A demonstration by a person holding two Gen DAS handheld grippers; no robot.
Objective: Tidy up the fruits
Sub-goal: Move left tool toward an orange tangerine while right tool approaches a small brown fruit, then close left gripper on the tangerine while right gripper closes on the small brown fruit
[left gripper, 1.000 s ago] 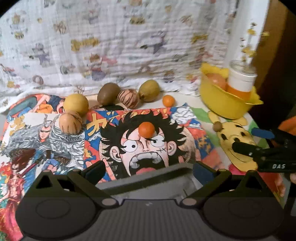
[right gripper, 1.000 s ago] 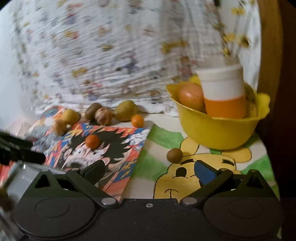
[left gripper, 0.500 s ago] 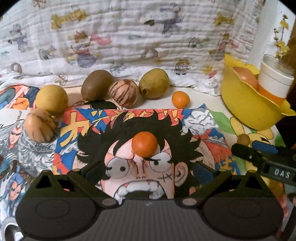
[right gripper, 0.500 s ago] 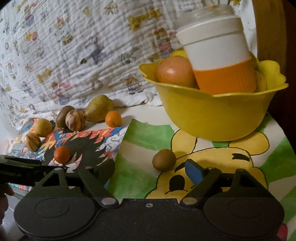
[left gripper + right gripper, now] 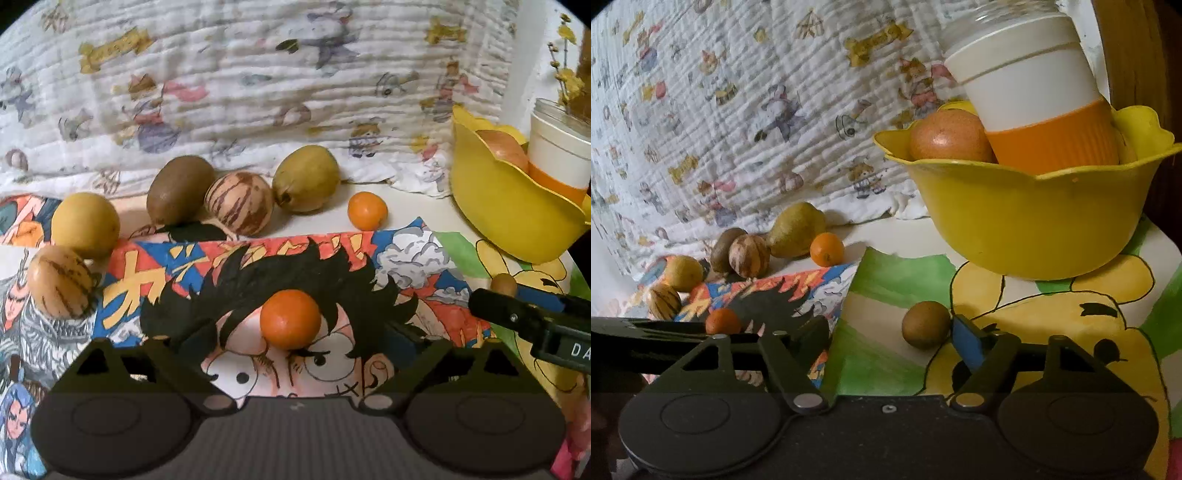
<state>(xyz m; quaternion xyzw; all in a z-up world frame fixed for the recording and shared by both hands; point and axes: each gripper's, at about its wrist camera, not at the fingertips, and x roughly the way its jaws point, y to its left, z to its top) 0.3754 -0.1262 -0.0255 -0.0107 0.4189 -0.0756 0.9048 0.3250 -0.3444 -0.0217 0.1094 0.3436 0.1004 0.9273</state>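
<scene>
While the yellow bowl [image 5: 1034, 218] stands behind on the painted cloth [image 5: 886, 354], the left gripper [image 5: 291, 354] closes around an orange fruit [image 5: 290, 319], untouched, and the right gripper [image 5: 892, 341] closes beside a small brown fruit [image 5: 925, 324], its blue pad near it.

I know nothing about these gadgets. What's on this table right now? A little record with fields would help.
surface: cartoon posters before a printed quilt
container: wavy-rimmed yellow plastic bowl
in bowl: white and orange cup, reddish round fruit
left gripper: jaws closing around small orange fruit, not yet touching
right gripper: jaws closing, small brown fruit between them, not visibly pressed
back row: kiwi, striped fruit, green pear, second small orange
</scene>
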